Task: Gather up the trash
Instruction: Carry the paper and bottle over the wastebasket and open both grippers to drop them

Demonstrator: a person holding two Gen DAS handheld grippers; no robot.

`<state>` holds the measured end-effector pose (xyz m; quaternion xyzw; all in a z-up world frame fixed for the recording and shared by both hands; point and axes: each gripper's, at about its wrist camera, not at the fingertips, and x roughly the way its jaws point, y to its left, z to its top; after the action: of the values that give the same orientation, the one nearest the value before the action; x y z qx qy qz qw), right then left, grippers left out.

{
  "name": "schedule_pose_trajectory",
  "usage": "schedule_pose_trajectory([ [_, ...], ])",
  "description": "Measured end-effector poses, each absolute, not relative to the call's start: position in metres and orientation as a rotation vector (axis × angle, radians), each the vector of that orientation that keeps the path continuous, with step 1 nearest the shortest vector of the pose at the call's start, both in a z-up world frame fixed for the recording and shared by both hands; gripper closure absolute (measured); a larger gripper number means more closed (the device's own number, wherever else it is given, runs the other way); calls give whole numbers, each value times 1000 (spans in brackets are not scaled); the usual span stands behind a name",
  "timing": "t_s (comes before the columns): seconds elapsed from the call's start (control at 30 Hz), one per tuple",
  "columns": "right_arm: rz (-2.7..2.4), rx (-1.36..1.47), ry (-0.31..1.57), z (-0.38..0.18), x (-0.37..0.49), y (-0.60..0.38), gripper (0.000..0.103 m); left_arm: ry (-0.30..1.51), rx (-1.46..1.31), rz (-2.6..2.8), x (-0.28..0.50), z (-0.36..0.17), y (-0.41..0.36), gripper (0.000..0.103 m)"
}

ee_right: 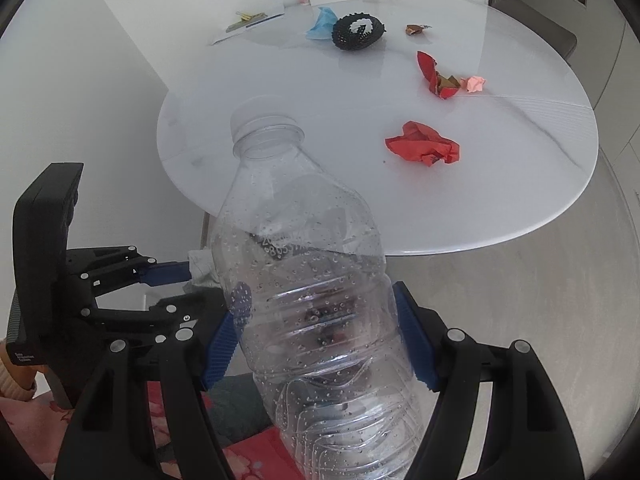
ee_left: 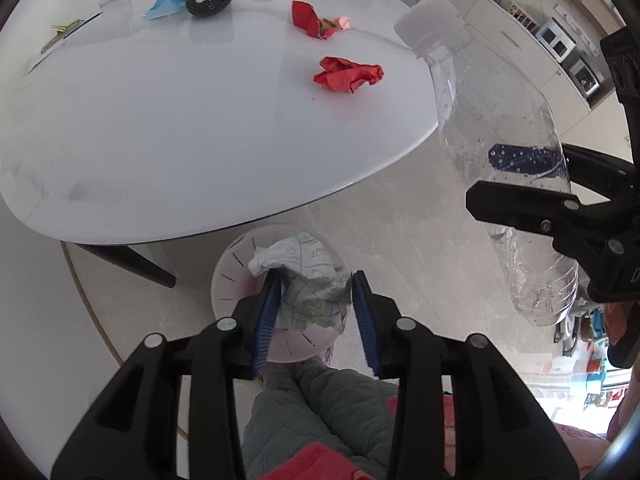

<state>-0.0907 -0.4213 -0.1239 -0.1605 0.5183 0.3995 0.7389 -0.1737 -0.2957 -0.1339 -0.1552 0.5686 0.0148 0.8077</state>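
One bottle (ee_right: 316,280) (two red wads (ee_right: 423,143))

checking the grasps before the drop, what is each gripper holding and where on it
Right gripper: clear plastic bottle, gripped across its ribbed lower body. Left gripper: crumpled printed paper between its fingers, above the bin; contact unclear.

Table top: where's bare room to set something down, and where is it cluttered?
Bare: the near half of the white table, from its front rim up to the crumpled red paper, and the strip to that paper's left. Crowded: the far side, with the red wrapper and pink scrap, black spiky ring, blue tissue, and papers with clips.
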Motion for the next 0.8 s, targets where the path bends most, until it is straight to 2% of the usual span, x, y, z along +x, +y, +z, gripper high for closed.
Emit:
schedule_pose_trajectory([
  [0.1, 847, -327, 1149, -125, -90, -429, 31, 1226, -315, 6, -171, -140, -304, 40],
  [0.27, 822, -319, 1156, -126, -90, -436, 31, 1244, -293, -9, -166, -143, -310, 31],
  [0.63, 847, -318, 1148, -131, -100, -430, 31, 1207, -238, 64, -174, -119, -291, 24],
  [0.7, 864, -326, 1150, -136, -106, -426, 31, 1173, -250, 112, -180, -106, -277, 15],
  [0.8, 896, -343, 1164, -146, -118, -417, 31, 1113, -288, 184, -193, -87, -252, 13],
])
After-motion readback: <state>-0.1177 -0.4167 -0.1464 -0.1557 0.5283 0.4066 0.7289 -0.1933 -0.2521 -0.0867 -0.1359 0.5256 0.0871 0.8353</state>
